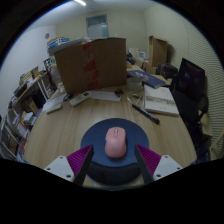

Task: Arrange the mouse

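Note:
A pink mouse (pixel 114 142) lies on a round dark blue mouse mat (pixel 92 135) on the wooden table (pixel 60 130). My gripper (pixel 113 160) is open, its two magenta-padded fingers (pixel 82 158) set wide at either side. The mouse stands between and just ahead of them, with a clear gap on both sides. The mat's near edge lies between the fingers.
Beyond the mat stand a large cardboard box (pixel 90 63), a white keyboard (pixel 93 97), an open book (pixel 160 100) with a dark pen (pixel 145 112) beside it, and a black office chair (pixel 190 85). Shelves (pixel 25 105) line the left side.

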### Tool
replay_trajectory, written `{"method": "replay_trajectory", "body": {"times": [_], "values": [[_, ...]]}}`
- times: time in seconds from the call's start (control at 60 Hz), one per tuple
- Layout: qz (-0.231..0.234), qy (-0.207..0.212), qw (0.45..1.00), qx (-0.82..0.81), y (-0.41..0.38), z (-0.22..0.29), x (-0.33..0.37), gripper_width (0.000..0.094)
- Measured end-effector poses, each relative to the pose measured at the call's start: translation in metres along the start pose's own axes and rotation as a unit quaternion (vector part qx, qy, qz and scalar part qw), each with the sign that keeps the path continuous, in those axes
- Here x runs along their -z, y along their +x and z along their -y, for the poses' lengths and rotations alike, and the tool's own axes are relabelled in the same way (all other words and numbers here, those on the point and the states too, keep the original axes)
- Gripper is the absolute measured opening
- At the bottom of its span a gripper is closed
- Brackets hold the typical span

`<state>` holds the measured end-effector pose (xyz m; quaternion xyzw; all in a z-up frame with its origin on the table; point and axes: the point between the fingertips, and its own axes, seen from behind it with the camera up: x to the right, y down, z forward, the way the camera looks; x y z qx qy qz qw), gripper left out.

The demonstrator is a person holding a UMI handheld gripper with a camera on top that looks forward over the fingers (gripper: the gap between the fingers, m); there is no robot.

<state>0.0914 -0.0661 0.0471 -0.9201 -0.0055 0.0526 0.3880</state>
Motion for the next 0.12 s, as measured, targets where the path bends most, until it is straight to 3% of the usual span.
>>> {"method": "replay_trajectory", "body": {"times": [0.117], "values": [[0.008,0.012,1.0,-0.012,0.01,-0.011,0.061,0.0841]]}}
